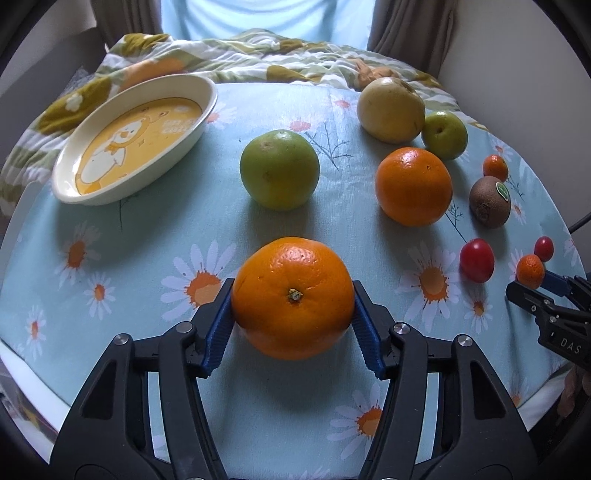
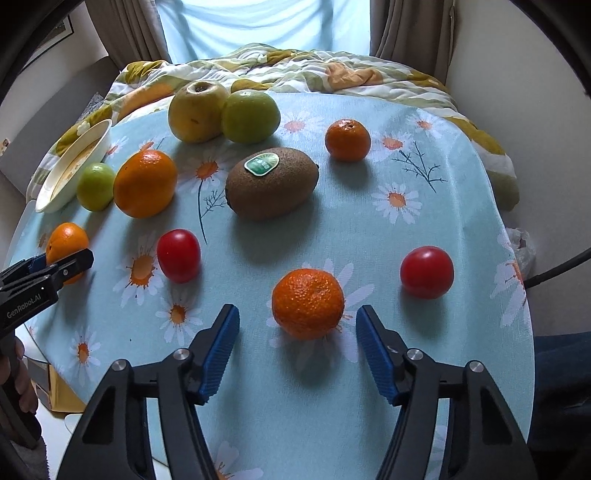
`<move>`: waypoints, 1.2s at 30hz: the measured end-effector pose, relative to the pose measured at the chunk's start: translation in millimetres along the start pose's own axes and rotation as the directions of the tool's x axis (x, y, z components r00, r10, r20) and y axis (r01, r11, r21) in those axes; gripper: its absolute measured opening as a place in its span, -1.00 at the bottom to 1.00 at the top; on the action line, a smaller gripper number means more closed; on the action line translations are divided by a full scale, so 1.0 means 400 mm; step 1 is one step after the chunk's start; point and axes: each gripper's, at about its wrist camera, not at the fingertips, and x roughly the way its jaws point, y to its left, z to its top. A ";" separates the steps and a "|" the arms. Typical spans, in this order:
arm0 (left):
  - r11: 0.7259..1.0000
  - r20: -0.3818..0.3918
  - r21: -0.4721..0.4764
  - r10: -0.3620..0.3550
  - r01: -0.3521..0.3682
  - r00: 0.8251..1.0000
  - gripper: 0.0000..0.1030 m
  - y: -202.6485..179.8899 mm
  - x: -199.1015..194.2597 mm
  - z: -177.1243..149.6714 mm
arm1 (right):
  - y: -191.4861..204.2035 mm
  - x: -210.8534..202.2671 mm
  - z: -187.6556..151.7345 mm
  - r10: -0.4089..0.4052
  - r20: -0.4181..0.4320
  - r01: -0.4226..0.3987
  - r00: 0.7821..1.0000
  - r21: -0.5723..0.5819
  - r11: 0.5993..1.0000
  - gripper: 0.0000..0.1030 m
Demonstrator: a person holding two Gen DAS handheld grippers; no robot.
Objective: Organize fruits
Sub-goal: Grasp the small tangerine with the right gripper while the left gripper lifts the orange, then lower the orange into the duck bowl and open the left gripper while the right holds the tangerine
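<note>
1. Left gripper (image 1: 292, 325), low and near in its own view: blue pads (image 1: 220, 325) pressed against both flanks of a large orange (image 1: 291, 297), stem end up, jaws spread about the fruit's full width and closed onto it. Cannot tell whether the orange rests on the cloth or sits just above it.
2. Right gripper (image 2: 297, 345), near edge of its view: jaws wide apart, gripping nothing. Small bumpy mandarin (image 2: 307, 302) on the cloth just beyond the blue fingertips (image 2: 369, 332), centred on the gap, touching neither.
3. Daisy-print tablecloth (image 1: 166, 229), pale blue, under everything.
4. Far left: oval cream dish (image 1: 66, 177) with a yellow cartoon inside, holding no fruit.
5. Middle of the left view: green citrus (image 1: 279, 169), alone, beyond the held orange.
6. Right of it: second large orange (image 1: 413, 185); farther still, a yellow pear (image 1: 390, 109) touching a small green apple (image 1: 444, 134).
7. Kiwi (image 2: 272, 182) with a green sticker, lying on its side at mid-table in the right view.
8. Another small mandarin (image 2: 347, 139) far right of the kiwi, well apart.
9. Two red cherry tomatoes: one (image 2: 178, 254) left of the near mandarin, one (image 2: 427, 272) right of it.
10. Rumpled quilt (image 2: 295, 70) at the far edge, curtains (image 2: 402, 33) behind.
</note>
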 end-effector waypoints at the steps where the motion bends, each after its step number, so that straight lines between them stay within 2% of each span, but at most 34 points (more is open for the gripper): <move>1: 1.000 0.000 0.001 0.001 -0.001 1.000 0.27 0.001 -0.002 -0.003 | -0.001 0.000 0.001 -0.003 0.002 0.003 1.000 -0.002 1.000 0.11; 10: 1.000 -0.003 -0.002 0.013 -0.013 1.000 0.26 -0.001 -0.009 -0.012 | -0.001 -0.003 0.008 -0.034 0.015 0.034 0.999 -0.008 0.999 -0.35; 18: 1.000 0.022 0.009 0.018 -0.018 1.000 0.26 -0.010 -0.048 -0.004 | 0.016 -0.050 0.029 -0.007 0.052 0.009 0.999 -0.035 0.999 -0.36; 26: 1.000 0.103 -0.015 0.000 0.001 0.995 0.26 -0.005 -0.169 0.063 | 0.067 -0.134 0.088 0.065 0.101 -0.056 0.993 -0.092 0.994 -0.36; 36: 1.000 0.166 -0.001 -0.014 0.015 0.986 0.26 0.097 -0.239 0.180 | 0.205 -0.193 0.219 0.145 0.186 -0.116 0.972 -0.157 0.981 -0.36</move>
